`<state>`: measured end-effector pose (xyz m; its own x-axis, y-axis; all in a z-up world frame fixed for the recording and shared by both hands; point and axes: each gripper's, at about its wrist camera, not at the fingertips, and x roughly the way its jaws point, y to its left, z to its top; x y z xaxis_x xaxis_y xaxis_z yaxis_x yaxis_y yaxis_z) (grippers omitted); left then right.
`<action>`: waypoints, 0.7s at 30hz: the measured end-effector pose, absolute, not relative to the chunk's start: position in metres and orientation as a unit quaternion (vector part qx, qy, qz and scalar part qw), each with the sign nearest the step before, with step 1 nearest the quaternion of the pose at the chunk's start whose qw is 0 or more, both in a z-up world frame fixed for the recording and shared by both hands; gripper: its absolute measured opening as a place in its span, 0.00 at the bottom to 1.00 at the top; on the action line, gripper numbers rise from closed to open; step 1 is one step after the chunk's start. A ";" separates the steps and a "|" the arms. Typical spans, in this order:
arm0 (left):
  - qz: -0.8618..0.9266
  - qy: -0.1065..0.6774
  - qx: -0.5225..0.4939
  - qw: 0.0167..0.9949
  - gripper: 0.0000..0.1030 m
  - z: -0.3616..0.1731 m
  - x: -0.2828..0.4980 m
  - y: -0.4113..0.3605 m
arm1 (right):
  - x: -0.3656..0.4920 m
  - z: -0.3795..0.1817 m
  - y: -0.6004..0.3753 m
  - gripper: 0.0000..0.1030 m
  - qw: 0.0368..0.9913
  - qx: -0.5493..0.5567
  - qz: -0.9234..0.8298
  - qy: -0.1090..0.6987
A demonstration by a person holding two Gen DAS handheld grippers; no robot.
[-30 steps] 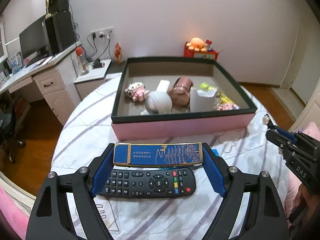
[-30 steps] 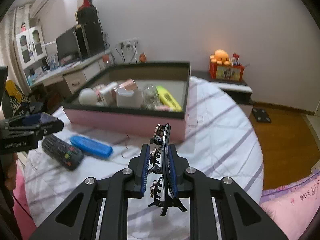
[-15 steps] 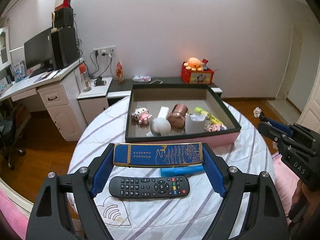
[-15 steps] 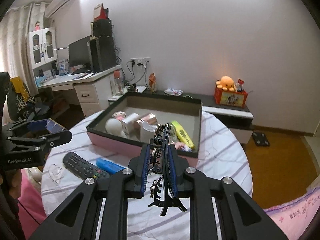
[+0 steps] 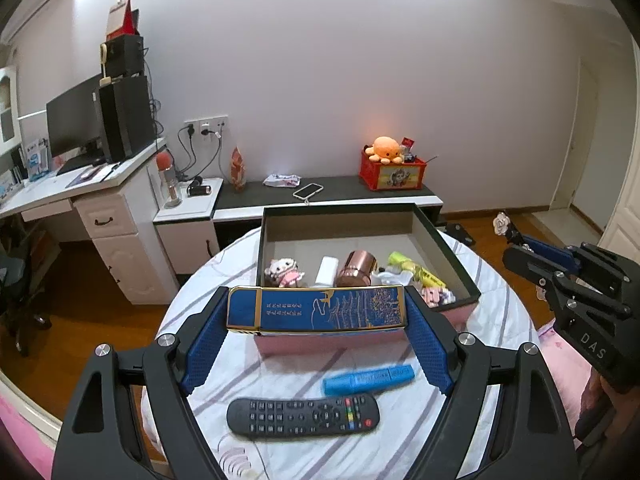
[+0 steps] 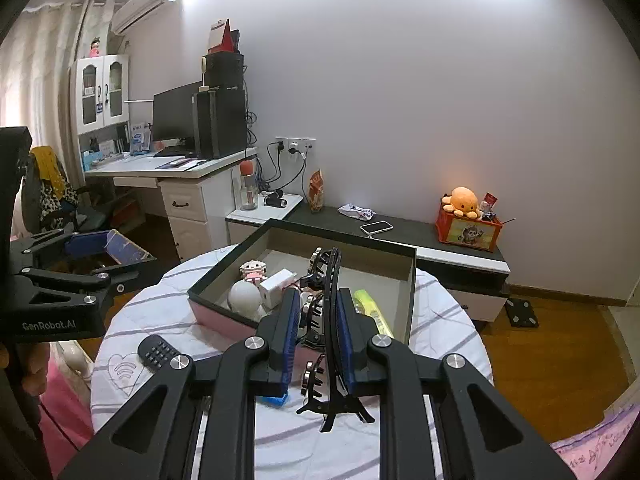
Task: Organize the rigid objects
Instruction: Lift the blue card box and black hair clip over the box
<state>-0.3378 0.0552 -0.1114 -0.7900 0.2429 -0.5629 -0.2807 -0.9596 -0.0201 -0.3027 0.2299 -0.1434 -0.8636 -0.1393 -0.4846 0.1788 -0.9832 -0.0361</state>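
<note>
My left gripper is shut on a long blue box with gold trim, held crosswise between the blue pads above the table. Below it lie a black remote and a blue marker-like case on the striped cloth. My right gripper is shut on a black hair clip with metal ornaments, held upright. Both hover in front of the pink-sided storage box, which holds a doll, a white ball, a copper cup and yellow pens.
The round table has a white striped cloth. Behind it stand a low dark cabinet with a phone and a red crate, and a white desk at left. A hand holds the right gripper at the frame's right.
Both grippers have risen with their loads and tilted up, so the table and storage box look smaller and lower. The remote and blue case have not moved.
</note>
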 end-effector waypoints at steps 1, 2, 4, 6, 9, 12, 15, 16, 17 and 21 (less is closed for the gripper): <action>0.945 0.035 -0.294 0.139 0.81 -0.111 -0.345 0.058 | -0.306 -0.143 0.231 0.18 0.082 0.248 -0.964 0.040; 0.945 0.036 -0.293 0.140 0.81 -0.111 -0.350 0.059 | -0.311 -0.142 0.231 0.18 0.083 0.248 -0.964 0.041; 0.946 0.036 -0.293 0.137 0.81 -0.111 -0.361 0.063 | -0.322 -0.141 0.233 0.18 0.082 0.248 -0.964 0.042; 0.946 0.036 -0.291 0.137 0.81 -0.111 -0.371 0.066 | -0.331 -0.142 0.236 0.18 0.083 0.248 -0.964 0.042; 0.944 0.042 -0.294 0.141 0.81 -0.112 -0.391 0.073 | -0.349 -0.145 0.239 0.18 0.084 0.252 -0.963 0.040; 0.943 0.048 -0.297 0.144 0.81 -0.114 -0.414 0.082 | -0.370 -0.152 0.241 0.18 0.086 0.259 -0.961 0.039; 0.941 0.051 -0.300 0.150 0.81 -0.118 -0.439 0.091 | -0.392 -0.160 0.244 0.18 0.087 0.268 -0.959 0.035; 0.939 0.051 -0.305 0.153 0.81 -0.121 -0.448 0.094 | -0.399 -0.163 0.246 0.18 0.088 0.272 -0.958 0.033; 0.937 0.049 -0.310 0.154 0.81 -0.125 -0.457 0.096 | -0.408 -0.167 0.248 0.18 0.088 0.277 -0.956 0.030; 0.932 0.042 -0.325 0.156 0.81 -0.140 -0.486 0.102 | -0.435 -0.182 0.253 0.18 0.088 0.295 -0.951 0.025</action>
<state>-0.4862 0.1017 -0.1398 -0.7401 0.2630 -0.6190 -0.3173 -0.9480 -0.0233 -0.4352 0.2525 -0.1816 -0.8107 -0.1521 -0.5653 0.1810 -0.9835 0.0049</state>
